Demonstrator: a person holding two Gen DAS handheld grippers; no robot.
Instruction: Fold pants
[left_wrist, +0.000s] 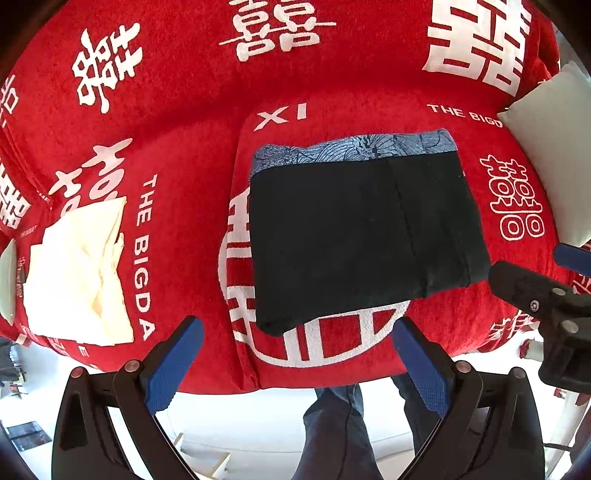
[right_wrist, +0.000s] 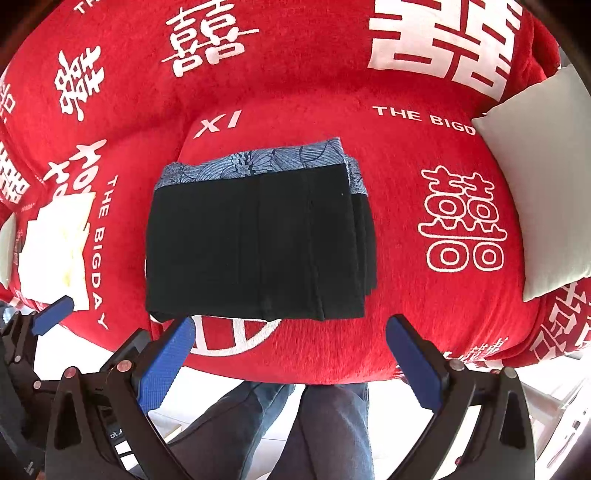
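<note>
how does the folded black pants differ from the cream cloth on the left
The black pants are folded into a neat, squared stack with a blue patterned waistband along the far edge; the cream cloth is plain, folded looser and uneven, with creased corners. The pants lie mid-cushion and look larger; the cloth lies near the left edge. Both rest on the red sofa cover, and neither is held by a tool.

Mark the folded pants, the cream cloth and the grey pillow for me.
folded pants (right_wrist: 258, 247): right wrist view, middle of the black top layer.
cream cloth (left_wrist: 79, 269): left wrist view, centre of the cloth.
grey pillow (right_wrist: 543, 184): right wrist view, middle of its face.
</note>
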